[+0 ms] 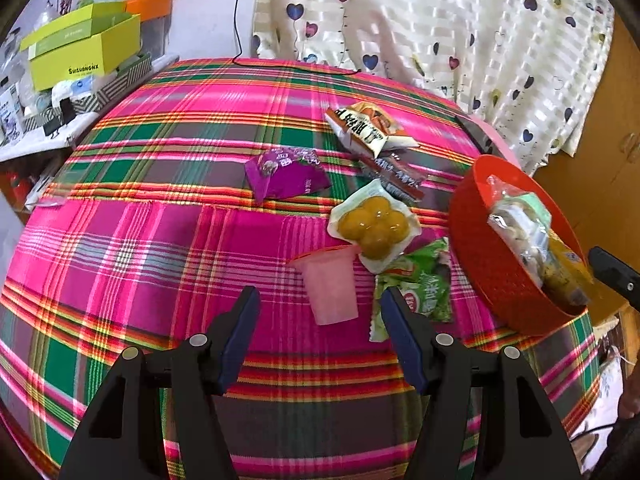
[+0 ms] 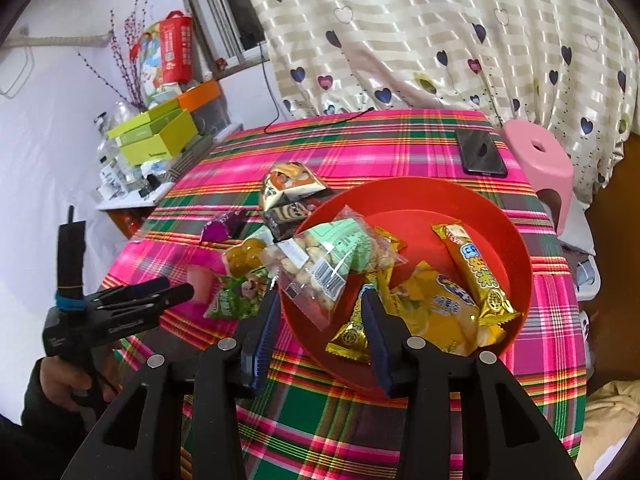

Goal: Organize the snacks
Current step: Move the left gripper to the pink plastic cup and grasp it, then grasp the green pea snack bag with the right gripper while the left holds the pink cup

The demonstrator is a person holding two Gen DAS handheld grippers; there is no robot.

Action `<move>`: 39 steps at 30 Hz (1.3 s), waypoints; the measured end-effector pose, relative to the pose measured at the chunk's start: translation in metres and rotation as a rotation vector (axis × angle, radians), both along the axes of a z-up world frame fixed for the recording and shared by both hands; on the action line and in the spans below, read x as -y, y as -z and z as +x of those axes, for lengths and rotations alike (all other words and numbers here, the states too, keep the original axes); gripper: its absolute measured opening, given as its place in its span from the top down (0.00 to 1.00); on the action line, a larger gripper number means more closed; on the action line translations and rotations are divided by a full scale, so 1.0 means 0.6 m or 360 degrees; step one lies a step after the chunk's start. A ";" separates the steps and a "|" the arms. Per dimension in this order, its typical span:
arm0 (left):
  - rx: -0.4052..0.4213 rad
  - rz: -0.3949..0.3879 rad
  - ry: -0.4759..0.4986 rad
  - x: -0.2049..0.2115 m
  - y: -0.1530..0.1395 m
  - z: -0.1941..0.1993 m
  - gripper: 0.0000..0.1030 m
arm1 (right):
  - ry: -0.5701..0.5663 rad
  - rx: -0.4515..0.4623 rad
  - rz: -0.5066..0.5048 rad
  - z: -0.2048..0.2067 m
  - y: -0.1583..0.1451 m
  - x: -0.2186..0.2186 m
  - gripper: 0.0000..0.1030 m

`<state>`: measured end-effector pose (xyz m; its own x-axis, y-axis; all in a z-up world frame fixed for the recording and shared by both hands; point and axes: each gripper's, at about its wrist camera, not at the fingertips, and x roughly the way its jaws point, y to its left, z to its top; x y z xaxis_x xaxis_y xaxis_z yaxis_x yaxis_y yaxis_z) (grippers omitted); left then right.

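Observation:
My left gripper (image 1: 320, 294) is open and points down at a pink jelly cup (image 1: 332, 284) lying on the plaid cloth just past its fingertips, untouched. Beside the cup lie a green packet (image 1: 424, 288), a pack of yellow balls (image 1: 374, 224), a purple packet (image 1: 286, 176) and an orange-and-white bag (image 1: 368, 126). My right gripper (image 2: 320, 292) hangs open over the near rim of the red bowl (image 2: 520, 260). A clear nut packet (image 2: 320, 264) lies loose just ahead of its tips, beside yellow bars (image 2: 476, 272).
A dark phone (image 2: 480, 152) lies at the table's far right corner, with a pink stool (image 2: 540, 156) beyond it. Green boxes (image 2: 156, 136) are stacked on a shelf to the left. A heart-patterned curtain hangs behind. A black cable (image 2: 272, 92) runs onto the far edge.

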<state>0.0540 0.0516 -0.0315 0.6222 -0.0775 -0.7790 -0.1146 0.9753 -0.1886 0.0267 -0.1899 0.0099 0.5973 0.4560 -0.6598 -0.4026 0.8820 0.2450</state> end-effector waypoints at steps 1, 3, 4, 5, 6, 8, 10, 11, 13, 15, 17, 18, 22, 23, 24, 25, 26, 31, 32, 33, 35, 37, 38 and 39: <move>-0.0001 -0.0006 0.0001 0.000 0.002 0.001 0.38 | -0.0004 -0.0002 0.0000 0.000 0.001 -0.002 0.61; -0.0001 -0.0011 0.0008 0.003 0.007 0.006 0.38 | -0.0010 -0.0005 0.0000 0.000 0.002 -0.005 0.61; 0.0003 -0.0008 0.0014 0.005 0.009 0.009 0.39 | -0.0014 -0.0007 0.0000 0.000 0.002 -0.008 0.61; 0.0000 -0.0002 0.0014 0.007 0.012 0.012 0.41 | -0.0018 -0.0008 -0.0001 0.000 0.002 -0.009 0.61; -0.0009 0.0007 0.0013 0.009 0.014 0.017 0.49 | -0.0022 -0.0009 -0.0001 0.000 0.003 -0.011 0.61; -0.0028 0.0028 0.0011 0.012 0.023 0.028 0.58 | -0.0034 -0.0010 -0.0001 -0.001 0.004 -0.017 0.61; -0.0059 0.0047 0.0004 0.013 0.033 0.036 0.70 | -0.0047 -0.0010 -0.0002 -0.001 0.004 -0.022 0.61; -0.0053 0.0059 0.0001 0.014 0.035 0.037 0.71 | -0.0054 -0.0010 -0.0003 -0.001 0.004 -0.025 0.61; -0.0040 0.0075 0.0008 0.015 0.036 0.035 0.71 | -0.0075 -0.0009 -0.0006 -0.003 0.004 -0.032 0.61; -0.0032 0.0062 0.0006 0.011 0.036 0.031 0.71 | -0.0089 -0.0013 -0.0008 -0.004 0.005 -0.038 0.61; -0.0027 0.0059 0.0002 0.007 0.035 0.025 0.71 | -0.0116 -0.0021 -0.0014 -0.004 0.007 -0.050 0.61; -0.0024 0.0054 0.0003 0.005 0.034 0.022 0.71 | -0.0126 -0.0023 -0.0016 -0.005 0.008 -0.054 0.61; -0.0009 0.0031 -0.0008 -0.005 0.031 0.005 0.71 | -0.0204 -0.0047 -0.0035 -0.006 0.017 -0.085 0.59; -0.0004 0.0025 -0.0011 -0.008 0.030 0.001 0.71 | -0.0219 -0.0054 -0.0039 -0.006 0.020 -0.093 0.57; 0.0003 0.0019 -0.0013 -0.011 0.028 -0.004 0.71 | -0.0238 -0.0063 -0.0045 -0.005 0.024 -0.102 0.55; 0.0009 0.0016 -0.0014 -0.014 0.026 -0.007 0.71 | -0.0257 -0.0077 -0.0053 -0.003 0.028 -0.112 0.54; 0.0018 0.0010 -0.0017 -0.017 0.024 -0.013 0.71 | -0.0273 -0.0090 -0.0062 -0.002 0.032 -0.122 0.53; 0.0039 -0.0020 -0.0027 -0.033 0.019 -0.031 0.71 | -0.0345 -0.0162 -0.0110 0.007 0.058 -0.169 0.47; 0.0041 -0.0025 -0.0029 -0.035 0.019 -0.034 0.71 | -0.0346 -0.0175 -0.0114 0.011 0.064 -0.175 0.46; 0.0042 -0.0030 -0.0032 -0.038 0.019 -0.037 0.71 | -0.0344 -0.0194 -0.0115 0.015 0.069 -0.182 0.45; 0.0047 -0.0042 -0.0038 -0.044 0.019 -0.043 0.71 | -0.0319 -0.0234 -0.0143 0.028 0.079 -0.194 0.44; 0.0053 -0.0053 -0.0048 -0.051 0.020 -0.048 0.71 | -0.0310 -0.0261 -0.0164 0.040 0.088 -0.208 0.44; 0.0058 -0.0058 -0.0054 -0.055 0.020 -0.051 0.71 | -0.0314 -0.0276 -0.0160 0.044 0.090 -0.215 0.43; 0.0062 -0.0062 -0.0061 -0.059 0.019 -0.053 0.71 | -0.0312 -0.0285 -0.0163 0.046 0.092 -0.220 0.43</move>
<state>0.0224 0.0872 -0.0430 0.6551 -0.0828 -0.7510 -0.1438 0.9622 -0.2315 0.0544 -0.0580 -0.0451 0.3738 0.4768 -0.7956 -0.5263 0.8153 0.2414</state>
